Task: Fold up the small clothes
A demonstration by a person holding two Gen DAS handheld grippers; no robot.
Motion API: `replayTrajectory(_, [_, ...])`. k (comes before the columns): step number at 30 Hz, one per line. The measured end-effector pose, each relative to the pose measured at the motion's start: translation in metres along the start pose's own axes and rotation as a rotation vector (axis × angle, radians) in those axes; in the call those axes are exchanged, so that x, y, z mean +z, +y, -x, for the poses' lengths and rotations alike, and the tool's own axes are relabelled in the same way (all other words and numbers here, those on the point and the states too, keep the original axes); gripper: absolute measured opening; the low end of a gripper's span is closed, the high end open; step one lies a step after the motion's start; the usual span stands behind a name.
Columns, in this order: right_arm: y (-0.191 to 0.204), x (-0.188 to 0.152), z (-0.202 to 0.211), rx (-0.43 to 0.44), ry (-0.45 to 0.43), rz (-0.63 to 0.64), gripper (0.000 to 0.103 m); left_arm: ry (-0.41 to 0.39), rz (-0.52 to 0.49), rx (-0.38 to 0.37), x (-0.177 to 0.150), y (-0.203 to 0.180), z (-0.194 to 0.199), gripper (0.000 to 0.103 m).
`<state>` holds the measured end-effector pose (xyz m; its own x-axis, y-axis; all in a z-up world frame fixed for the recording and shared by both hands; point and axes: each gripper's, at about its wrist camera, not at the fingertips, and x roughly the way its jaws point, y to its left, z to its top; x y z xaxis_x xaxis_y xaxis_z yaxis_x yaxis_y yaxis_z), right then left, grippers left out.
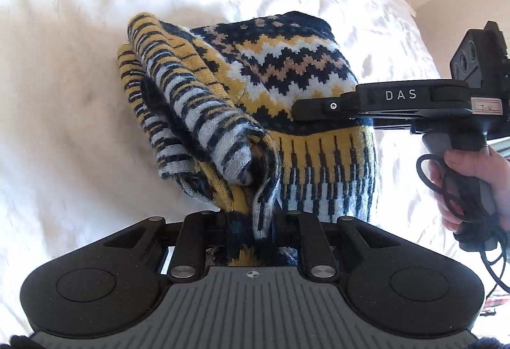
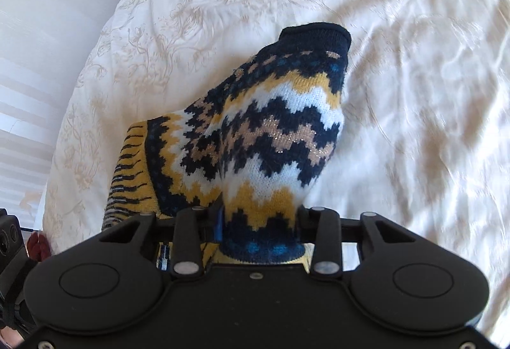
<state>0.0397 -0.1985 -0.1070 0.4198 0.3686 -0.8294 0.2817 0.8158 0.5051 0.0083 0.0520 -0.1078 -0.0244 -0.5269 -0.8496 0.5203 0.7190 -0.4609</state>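
Observation:
A small knitted sweater [image 1: 280, 62] in navy, yellow, white and tan zigzags hangs partly folded above a white bed. My left gripper [image 1: 251, 221] is shut on a bunched striped edge of it; the knit fills the gap between the fingers. My right gripper [image 2: 259, 221] is shut on the zigzag part of the sweater [image 2: 271, 126], whose navy collar points away. In the left wrist view the right gripper [image 1: 299, 113] reaches in from the right and pinches the sweater's side. Both sets of fingertips are hidden by the knit.
A white embroidered bedspread [image 2: 398, 46] lies under everything and also shows in the left wrist view [image 1: 63, 94]. The bed's edge and a pale wall [image 2: 38, 30] are at left in the right wrist view. A hand [image 1: 462, 164] holds the right gripper's handle.

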Motion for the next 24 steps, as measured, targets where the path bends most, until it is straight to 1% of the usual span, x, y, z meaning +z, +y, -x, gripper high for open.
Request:
replayTrajectory(4, [-0.008,-0.055,0.018,-0.009,0.051,0.016,0.048,0.032,-0.016,0.022,0.003,0.001,-0.003,0.019])
replayTrajectory(5, [-0.01,-0.067,0.02,-0.012,0.064,0.016,0.048,0.04,-0.019,0.037,-0.009,-0.004,-0.005,0.02])
replayTrajectory(7, [-0.017,-0.089,0.02,-0.023,0.088,0.018,0.049,0.039,-0.014,0.102,-0.029,-0.01,-0.011,0.025])
replayTrajectory(8, [-0.019,-0.097,0.019,-0.037,0.094,0.028,0.052,0.025,-0.011,0.167,-0.039,-0.01,-0.015,0.026])
replayTrajectory(9, [-0.021,-0.104,0.016,-0.066,0.096,0.047,0.054,0.013,-0.001,0.224,-0.046,-0.007,-0.018,0.029])
replayTrajectory(10, [-0.022,-0.109,0.014,-0.104,0.091,0.059,0.058,0.004,0.032,0.268,-0.053,-0.003,-0.021,0.038])
replayTrajectory(11, [-0.026,-0.114,0.014,-0.136,0.08,0.062,0.065,-0.01,0.073,0.298,-0.059,0.002,-0.023,0.042])
replayTrajectory(12, [-0.03,-0.117,0.014,-0.147,0.07,0.052,0.07,-0.02,0.109,0.319,-0.064,0.009,-0.023,0.052])
replayTrajectory(13, [-0.034,-0.12,0.017,-0.146,0.057,0.033,0.076,-0.027,0.142,0.33,-0.074,0.015,-0.018,0.056])
replayTrajectory(15, [-0.038,-0.124,0.024,-0.144,0.035,0.011,0.077,-0.037,0.183,0.327,-0.081,0.021,-0.009,0.056])
replayTrajectory(17, [-0.039,-0.129,0.036,-0.143,0.011,0.028,0.078,-0.05,0.16,0.356,-0.085,0.018,0.005,0.056])
replayTrajectory(18, [-0.039,-0.131,0.043,-0.142,-0.004,0.04,0.078,-0.066,0.125,0.384,-0.095,0.016,0.016,0.055])
replayTrajectory(19, [-0.037,-0.136,0.049,-0.142,-0.017,0.049,0.079,-0.091,0.092,0.403,-0.095,0.006,0.025,0.054])
replayTrajectory(21, [-0.035,-0.14,0.061,-0.15,-0.054,0.057,0.083,-0.142,0.018,0.415,-0.094,-0.019,0.042,0.054])
replayTrajectory(23, [-0.032,-0.14,0.069,-0.158,-0.094,0.061,0.085,-0.194,-0.058,0.419,-0.086,-0.025,0.061,0.054])
replayTrajectory(24, [-0.032,-0.139,0.072,-0.171,-0.111,0.061,0.085,-0.214,-0.088,0.422,-0.081,-0.032,0.062,0.055])
